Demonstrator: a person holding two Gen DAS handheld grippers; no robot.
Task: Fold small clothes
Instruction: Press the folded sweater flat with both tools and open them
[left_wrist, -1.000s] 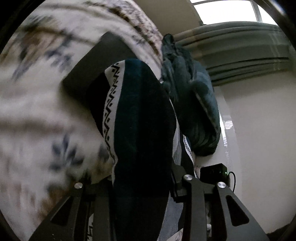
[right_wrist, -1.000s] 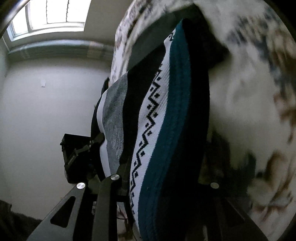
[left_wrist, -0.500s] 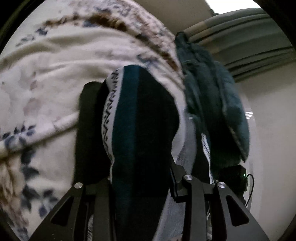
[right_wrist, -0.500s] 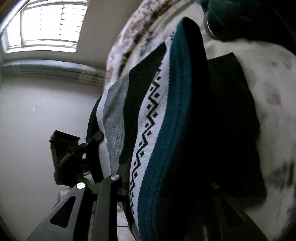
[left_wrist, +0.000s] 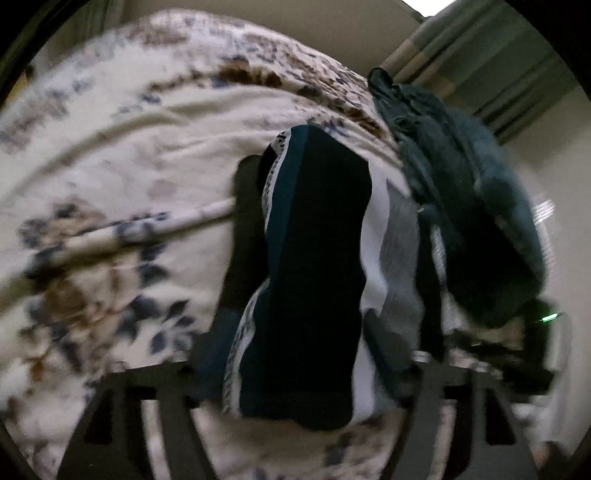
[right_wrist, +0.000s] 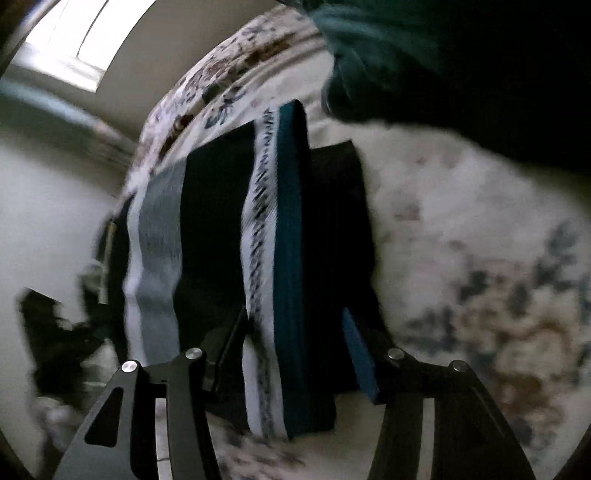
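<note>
Both grippers are letting go of the same striped knit (left_wrist: 317, 280), a small folded garment with bands of black, teal, white and grey. It is lying on the flowered bedcover (left_wrist: 122, 155), partly over a flat black piece (right_wrist: 332, 229) spread beneath it. The left gripper (left_wrist: 295, 354) has just been opening its jaws; they are standing apart with the knit's near end between them, no pad pressing that I can make out. The right gripper (right_wrist: 291, 350) has been opening too, and its blue pad (right_wrist: 360, 363) is showing clear of the cloth, the teal edge of the knit running up between the fingers.

So the step in hand looks like the set-down after a fold: the knit is being released onto the bed. A dark teal heap (left_wrist: 472, 206) is lying just beside it at the far right.

Next, I would judge, both hands need to back straight out without dragging the fold open, then go for a fresh edge or another garment.
</note>
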